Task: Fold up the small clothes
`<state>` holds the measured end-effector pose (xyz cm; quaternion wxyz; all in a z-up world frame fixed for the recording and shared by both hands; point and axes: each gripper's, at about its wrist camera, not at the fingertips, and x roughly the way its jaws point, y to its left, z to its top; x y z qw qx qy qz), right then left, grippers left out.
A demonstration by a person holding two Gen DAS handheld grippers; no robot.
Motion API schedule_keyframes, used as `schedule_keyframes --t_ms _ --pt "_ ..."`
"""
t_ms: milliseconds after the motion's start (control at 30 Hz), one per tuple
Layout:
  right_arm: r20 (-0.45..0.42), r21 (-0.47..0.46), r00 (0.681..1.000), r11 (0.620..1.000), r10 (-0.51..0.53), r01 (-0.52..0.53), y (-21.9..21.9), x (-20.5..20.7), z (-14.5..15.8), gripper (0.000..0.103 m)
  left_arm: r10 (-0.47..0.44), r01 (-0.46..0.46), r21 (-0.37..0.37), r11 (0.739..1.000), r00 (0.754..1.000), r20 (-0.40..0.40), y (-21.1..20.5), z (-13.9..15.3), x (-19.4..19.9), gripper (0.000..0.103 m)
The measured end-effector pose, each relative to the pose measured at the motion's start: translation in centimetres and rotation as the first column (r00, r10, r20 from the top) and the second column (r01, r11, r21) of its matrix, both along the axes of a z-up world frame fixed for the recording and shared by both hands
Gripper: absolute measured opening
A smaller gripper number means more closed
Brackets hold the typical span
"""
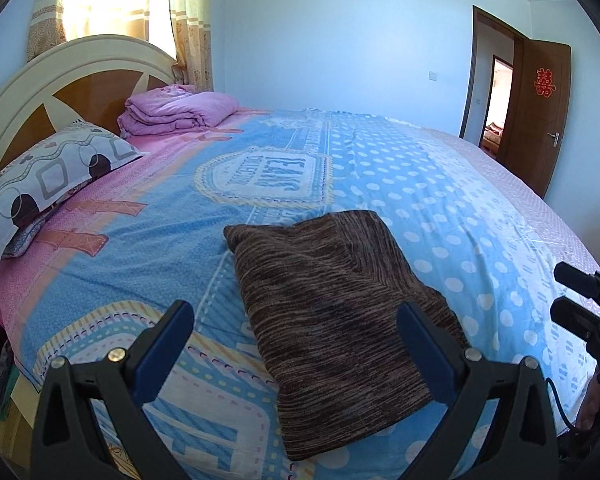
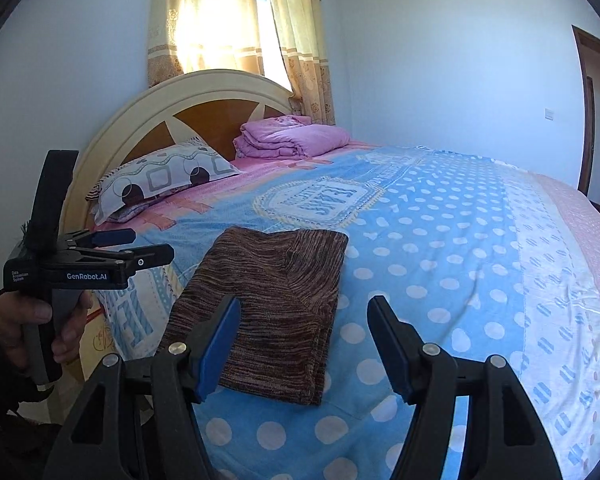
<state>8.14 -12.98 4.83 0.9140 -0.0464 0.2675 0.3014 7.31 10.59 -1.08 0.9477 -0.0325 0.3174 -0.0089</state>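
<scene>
A brown striped knit garment [image 1: 320, 272] [image 2: 276, 280] lies folded into a neat rectangle on the blue dotted bedsheet [image 1: 420, 184], near the bed's front edge. My left gripper [image 1: 296, 312] hovers above its near end, jaws wide open and holding nothing. My right gripper [image 2: 305, 304] is also open and free of the cloth, raised over the garment's right edge. Each gripper shows in the other's view: the right gripper [image 1: 558, 289] at the far right edge, the left gripper [image 2: 152, 243] at the left, held by a hand [image 2: 66, 328].
A patterned pillow [image 1: 48, 184] and a folded pink quilt [image 1: 176, 112] lie by the round headboard [image 1: 72, 68]. Curtains [image 2: 236, 20] cover the window behind. An open brown door [image 1: 540, 112] stands at the far right. Bare sheet stretches beyond and right of the garment.
</scene>
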Motion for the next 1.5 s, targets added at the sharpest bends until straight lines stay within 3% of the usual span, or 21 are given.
schedule_keyframes --t_ms 1100,1500 --pt "-0.005 0.004 1.000 1.000 -0.004 0.004 0.0 -0.3 0.0 0.067 -0.005 0.005 0.001 1.000 1.000 -0.015 -0.2 -0.7 0.1 0.103" --pt "0.039 0.017 0.999 1.000 -0.005 0.005 0.1 -1.0 0.4 0.067 -0.026 0.026 0.013 1.000 1.000 -0.013 -0.6 -0.4 0.1 0.103"
